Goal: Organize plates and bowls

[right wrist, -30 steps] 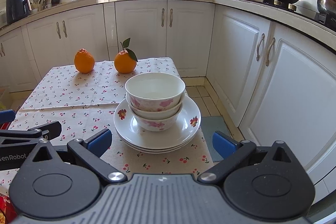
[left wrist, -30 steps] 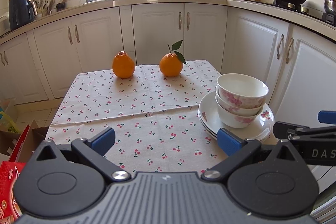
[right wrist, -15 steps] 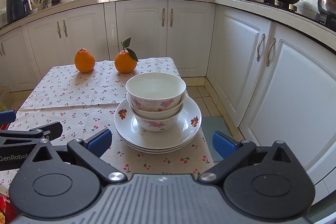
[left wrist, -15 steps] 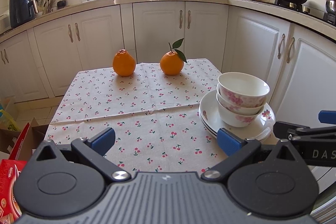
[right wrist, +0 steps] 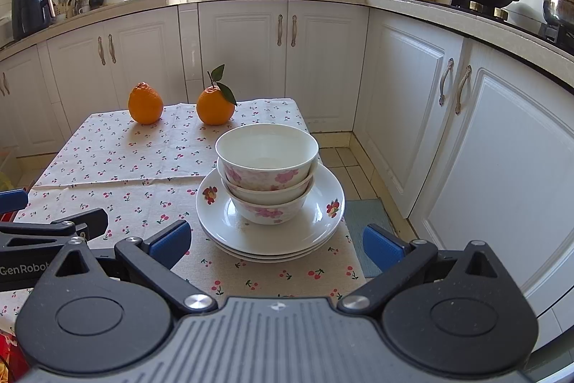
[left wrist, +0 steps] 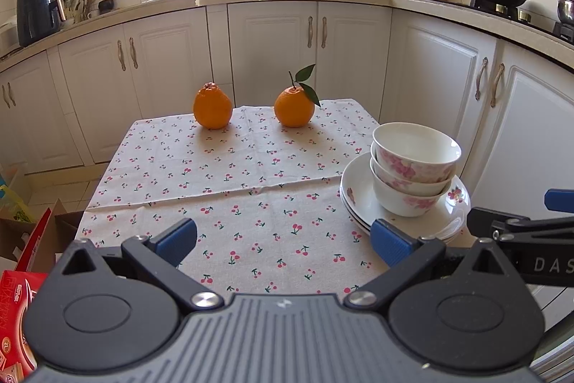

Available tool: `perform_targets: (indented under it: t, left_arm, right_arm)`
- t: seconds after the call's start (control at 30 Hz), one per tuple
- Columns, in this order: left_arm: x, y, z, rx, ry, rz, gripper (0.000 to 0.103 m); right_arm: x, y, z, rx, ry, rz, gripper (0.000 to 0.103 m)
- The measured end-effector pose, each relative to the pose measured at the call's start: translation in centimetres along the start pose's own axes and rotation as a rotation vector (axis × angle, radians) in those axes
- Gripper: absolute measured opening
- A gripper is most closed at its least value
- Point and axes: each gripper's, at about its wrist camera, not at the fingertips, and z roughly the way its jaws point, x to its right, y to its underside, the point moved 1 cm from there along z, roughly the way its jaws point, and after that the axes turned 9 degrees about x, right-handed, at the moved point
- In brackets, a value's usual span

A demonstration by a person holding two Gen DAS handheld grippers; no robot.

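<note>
Three white bowls with pink flowers (right wrist: 267,167) are nested in a stack on a stack of white plates (right wrist: 215,221) at the table's near right edge. They also show in the left wrist view, the bowls (left wrist: 412,167) on the plates (left wrist: 355,200). My right gripper (right wrist: 274,244) is open and empty, just in front of the plates. My left gripper (left wrist: 283,239) is open and empty, over the tablecloth to the left of the plates.
Two oranges (left wrist: 212,109) (left wrist: 294,106) sit at the far side of the cherry-print tablecloth (left wrist: 229,174). White cabinets (right wrist: 412,96) stand close on the right and behind. A red box (left wrist: 14,311) and cartons lie on the floor at left.
Both grippers have barely shifted; the view has drifted very slightly. The bowls and plates have not moved.
</note>
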Motion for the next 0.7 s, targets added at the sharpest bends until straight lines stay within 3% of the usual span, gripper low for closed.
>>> perform_targets:
  t: [0.7]
  left_arm:
    - [0.03, 0.11, 0.08, -0.005, -0.002, -0.005, 0.102]
  right_arm:
    - [0.01, 0.01, -0.01, 0.001, 0.001, -0.002, 0.103]
